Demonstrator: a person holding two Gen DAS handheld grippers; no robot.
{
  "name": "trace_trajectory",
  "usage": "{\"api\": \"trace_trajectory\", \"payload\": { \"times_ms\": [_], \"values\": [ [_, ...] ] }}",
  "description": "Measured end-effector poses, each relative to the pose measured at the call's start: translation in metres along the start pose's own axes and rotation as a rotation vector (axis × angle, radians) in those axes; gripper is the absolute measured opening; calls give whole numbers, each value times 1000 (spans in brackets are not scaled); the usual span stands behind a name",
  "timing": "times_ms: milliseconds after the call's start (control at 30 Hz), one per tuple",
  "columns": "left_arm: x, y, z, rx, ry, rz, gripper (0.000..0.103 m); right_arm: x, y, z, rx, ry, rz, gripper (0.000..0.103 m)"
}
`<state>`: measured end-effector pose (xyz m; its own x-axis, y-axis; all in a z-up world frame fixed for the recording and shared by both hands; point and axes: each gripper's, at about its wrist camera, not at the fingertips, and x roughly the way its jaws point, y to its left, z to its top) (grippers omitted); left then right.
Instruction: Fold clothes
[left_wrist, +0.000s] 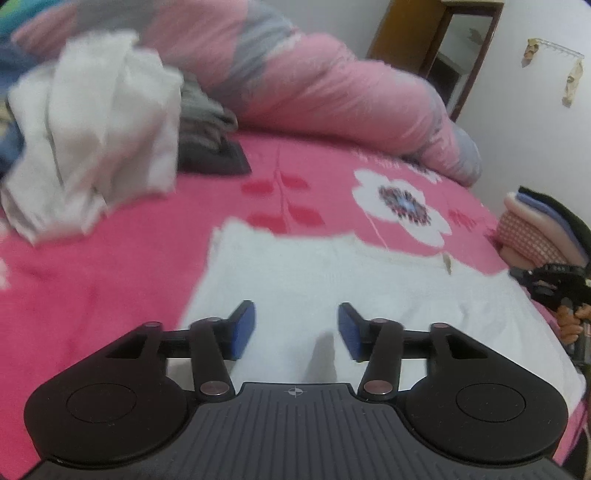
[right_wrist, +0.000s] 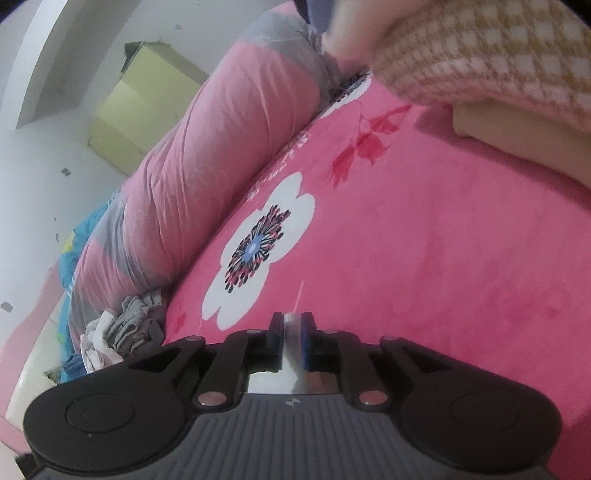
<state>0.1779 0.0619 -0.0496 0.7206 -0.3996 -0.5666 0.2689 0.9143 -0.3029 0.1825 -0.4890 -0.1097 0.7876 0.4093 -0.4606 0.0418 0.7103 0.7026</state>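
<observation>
A white garment (left_wrist: 332, 280) lies spread flat on the pink flowered bedsheet (left_wrist: 110, 295). My left gripper (left_wrist: 296, 330) hovers just over its near part, open, with nothing between the blue pads. In the right wrist view my right gripper (right_wrist: 292, 336) is shut on a thin edge of the white garment (right_wrist: 291, 345), low over the sheet (right_wrist: 443, 258). The right gripper (left_wrist: 546, 284) also shows at the right edge of the left wrist view, at the garment's right side.
A heap of white and grey clothes (left_wrist: 96, 140) sits at the back left. A rolled pink and grey quilt (left_wrist: 314, 85) runs along the far side. A stack of folded clothes (left_wrist: 532, 229) with a checked piece on top lies at the right, close above the right gripper (right_wrist: 498, 55).
</observation>
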Motion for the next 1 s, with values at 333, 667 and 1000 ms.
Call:
{"api": "trace_trajectory", "payload": {
  "times_ms": [333, 667, 1000],
  "values": [
    [47, 27, 39, 29, 44, 92, 53, -3, 22, -4, -138, 26, -38, 30],
    [59, 27, 39, 54, 35, 62, 18, -4, 54, -12, -345, -12, -154, 4],
    [43, 22, 37, 78, -38, 75, 2, -19, 66, -12, -339, -107, -193, 2]
  ]
}}
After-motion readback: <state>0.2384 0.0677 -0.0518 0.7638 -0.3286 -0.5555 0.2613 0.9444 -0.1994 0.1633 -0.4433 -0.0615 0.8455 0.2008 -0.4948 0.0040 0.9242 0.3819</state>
